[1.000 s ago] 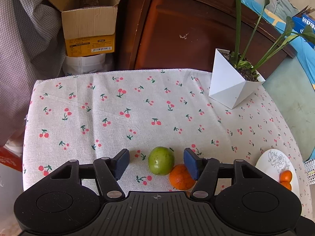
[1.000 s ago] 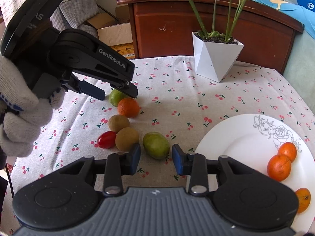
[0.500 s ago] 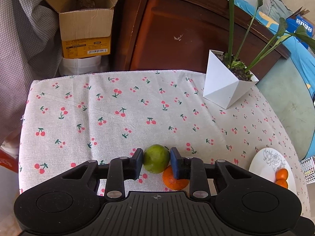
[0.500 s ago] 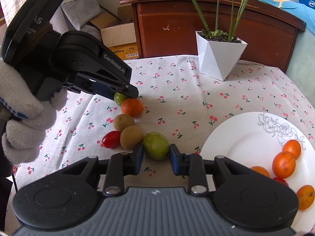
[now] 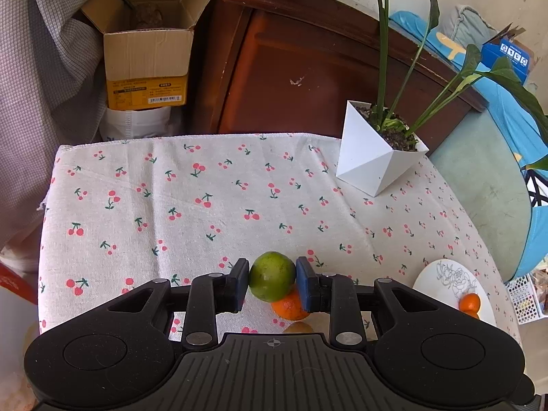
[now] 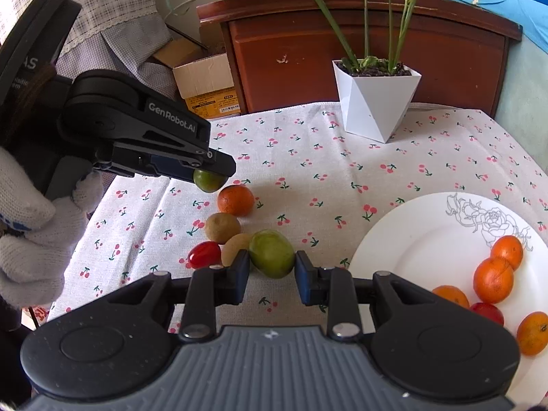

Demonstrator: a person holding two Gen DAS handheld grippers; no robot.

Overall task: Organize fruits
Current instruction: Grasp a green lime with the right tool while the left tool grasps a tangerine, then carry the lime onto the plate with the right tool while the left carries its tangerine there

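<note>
My left gripper [image 5: 272,282] is shut on a round green fruit [image 5: 272,275] and holds it just above the cherry-print cloth; it also shows in the right wrist view [image 6: 209,181]. An orange [image 5: 291,308] lies below it. My right gripper [image 6: 271,272] is shut on an oval green fruit [image 6: 271,253] at the cloth. Beside that lie two brown kiwis [image 6: 222,227], a red tomato [image 6: 204,254] and the orange [image 6: 235,200]. The white plate [image 6: 418,236] to the right holds several oranges [image 6: 493,279] and a red tomato.
A white faceted planter [image 6: 373,99] with a tall plant stands at the table's far right. A brown wooden headboard [image 5: 308,68] and an open cardboard box [image 5: 147,65] lie behind the table. The plate also shows at the left wrist view's right edge [image 5: 441,284].
Both grippers have closed onto their green fruits. The left one has lifted its fruit off the cloth, away from the orange.
</note>
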